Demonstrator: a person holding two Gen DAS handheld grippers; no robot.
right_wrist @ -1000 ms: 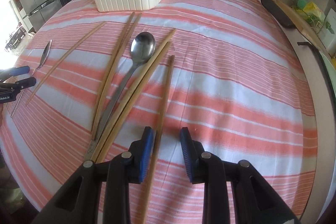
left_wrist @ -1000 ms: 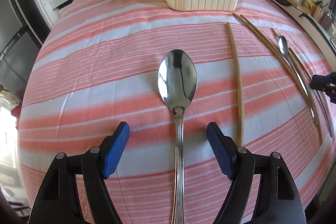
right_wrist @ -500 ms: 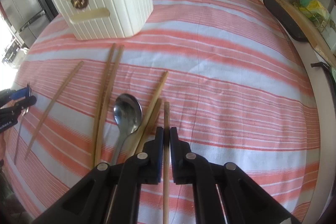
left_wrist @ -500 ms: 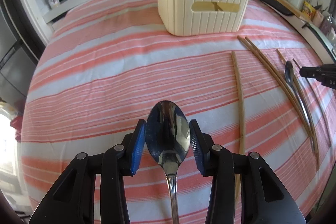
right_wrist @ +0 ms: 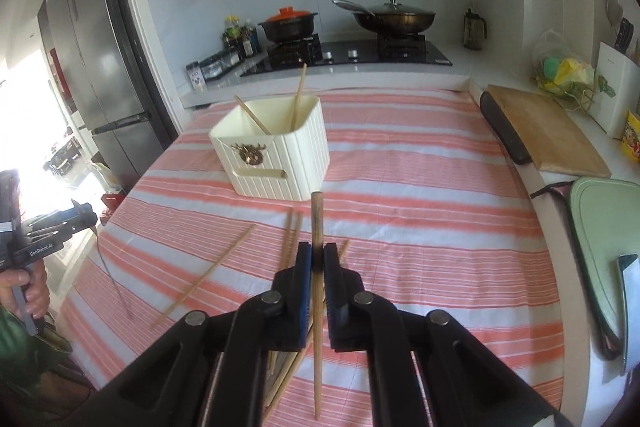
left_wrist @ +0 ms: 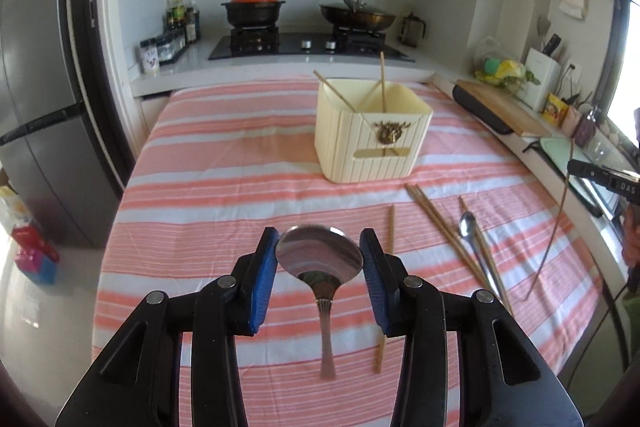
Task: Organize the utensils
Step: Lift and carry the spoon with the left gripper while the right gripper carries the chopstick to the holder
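Note:
My left gripper (left_wrist: 319, 257) is shut on the bowl of a steel spoon (left_wrist: 320, 257) and holds it above the striped cloth, handle hanging down. My right gripper (right_wrist: 316, 259) is shut on a wooden chopstick (right_wrist: 317, 215), lifted off the cloth. The cream utensil holder (left_wrist: 372, 135) stands mid-table with two chopsticks in it; it also shows in the right wrist view (right_wrist: 276, 151). Several chopsticks (left_wrist: 444, 231) and a second spoon (left_wrist: 468, 227) lie on the cloth to the right. The right gripper with its chopstick shows at the left wrist view's right edge (left_wrist: 600, 175).
A striped cloth (left_wrist: 224, 187) covers the table. Behind it is a stove with a black pot (left_wrist: 253, 11) and a pan (left_wrist: 358, 15). A cutting board (right_wrist: 540, 135) and a green tray (right_wrist: 604, 223) lie along the right counter. A fridge (left_wrist: 36, 107) stands left.
Both grippers closed, the left on the spoon bowl and the right on a chopstick, then rose from the cloth carrying them. The views now look out level over the table.

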